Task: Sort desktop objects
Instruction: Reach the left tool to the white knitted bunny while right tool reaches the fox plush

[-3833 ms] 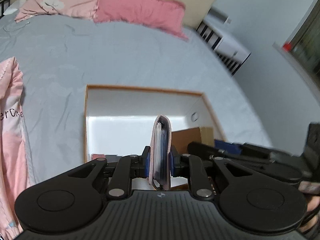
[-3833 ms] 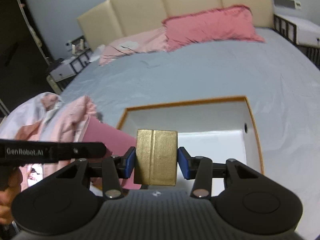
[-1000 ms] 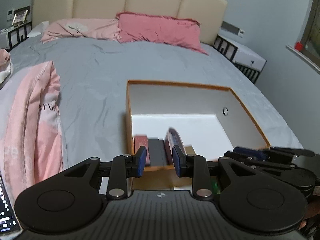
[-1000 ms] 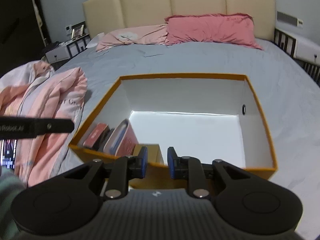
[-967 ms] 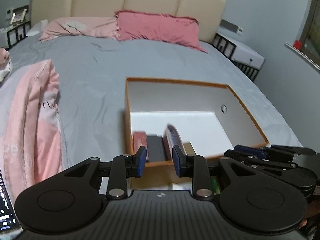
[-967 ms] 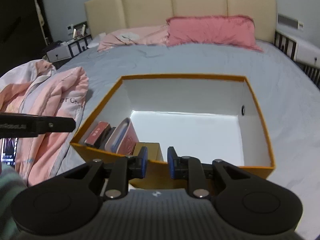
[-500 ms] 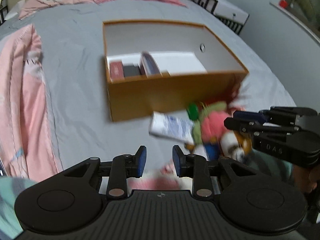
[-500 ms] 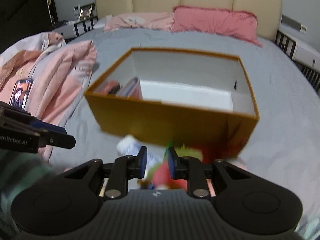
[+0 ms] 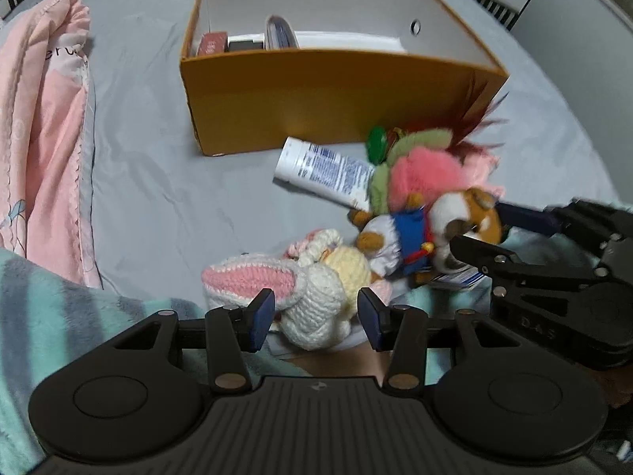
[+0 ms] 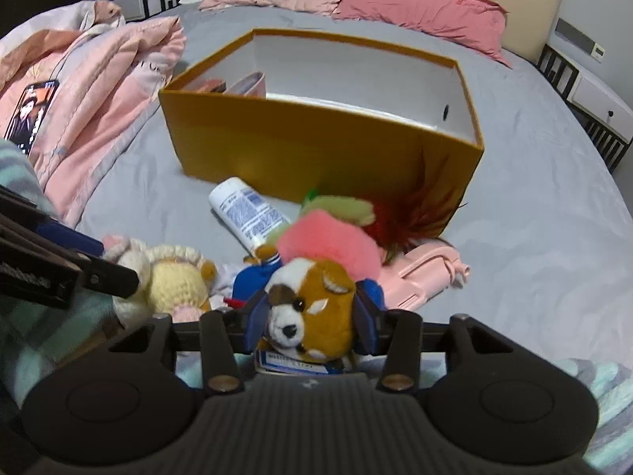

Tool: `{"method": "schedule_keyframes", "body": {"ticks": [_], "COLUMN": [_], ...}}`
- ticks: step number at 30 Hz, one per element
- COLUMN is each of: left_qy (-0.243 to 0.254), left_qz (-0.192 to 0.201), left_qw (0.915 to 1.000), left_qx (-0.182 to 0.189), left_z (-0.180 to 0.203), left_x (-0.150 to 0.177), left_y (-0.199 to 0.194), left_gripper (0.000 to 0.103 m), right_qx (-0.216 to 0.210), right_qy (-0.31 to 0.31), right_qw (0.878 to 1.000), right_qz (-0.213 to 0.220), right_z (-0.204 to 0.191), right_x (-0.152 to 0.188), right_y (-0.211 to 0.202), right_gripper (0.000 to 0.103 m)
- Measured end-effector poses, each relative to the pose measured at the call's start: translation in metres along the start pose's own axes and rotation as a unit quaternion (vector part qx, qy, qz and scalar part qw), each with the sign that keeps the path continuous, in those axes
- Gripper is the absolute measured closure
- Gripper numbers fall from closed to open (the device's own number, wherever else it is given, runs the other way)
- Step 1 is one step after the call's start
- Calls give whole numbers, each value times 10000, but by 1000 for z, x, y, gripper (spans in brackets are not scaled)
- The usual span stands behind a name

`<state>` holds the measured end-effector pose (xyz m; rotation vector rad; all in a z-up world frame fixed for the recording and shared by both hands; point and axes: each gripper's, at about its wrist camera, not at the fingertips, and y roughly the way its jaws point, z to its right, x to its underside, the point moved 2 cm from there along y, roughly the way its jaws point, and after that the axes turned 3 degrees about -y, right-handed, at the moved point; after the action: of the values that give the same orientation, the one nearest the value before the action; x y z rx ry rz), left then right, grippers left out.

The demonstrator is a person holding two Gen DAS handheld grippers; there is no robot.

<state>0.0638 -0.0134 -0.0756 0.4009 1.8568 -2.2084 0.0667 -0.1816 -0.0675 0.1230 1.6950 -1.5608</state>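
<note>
Orange box (image 9: 324,91) now holds the pink card holder (image 9: 279,31); both tools pulled back to the bed pile. Left tool (image 9: 314,318) open around crochet bunny (image 9: 312,301). Right tool (image 10: 308,322) straddles plush dog (image 10: 312,310), can't tell if clamped. Next picks.

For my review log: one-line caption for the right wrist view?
Right gripper, jaws open around a brown-and-white plush dog, before the orange box.

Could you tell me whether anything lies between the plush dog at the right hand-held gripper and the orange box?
Yes. Between the plush dog and the orange box lie a pink fluffy toy and a white tube, so lift over them.
</note>
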Motion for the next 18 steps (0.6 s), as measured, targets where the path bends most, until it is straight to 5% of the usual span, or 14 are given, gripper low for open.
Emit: {"method": "schedule_keyframes", "body": {"ticks": [6,11,16,17,18], "left_qy": [224,215,550,685,836], "left_qz": [-225,-101,153,266,403], "left_qw": [9991,9995,9983,9972,9955], "left_qx": [-290,-193,-85,-113,-162], "left_z": [6,2,-1,-2,-3], "left_x": [4,5,1,-1,-3], "left_y": [27,27,9,4,-3], "left_gripper": [49,69,72,73,73], "right_qx": [200,270,193,161,108], "right_qy": [-336,-286,-445,-499,-507], "right_qw": [9992,9992,9986,9983,9980], "right_qz": [-2,67,202,267,359], "right_z": [-8,-4,-6,-8,-9], "right_x": [1,-2,-10,-13,-18], "right_y": [13,13,0,-5,-10], "right_gripper": [44,58,66,70,100]}}
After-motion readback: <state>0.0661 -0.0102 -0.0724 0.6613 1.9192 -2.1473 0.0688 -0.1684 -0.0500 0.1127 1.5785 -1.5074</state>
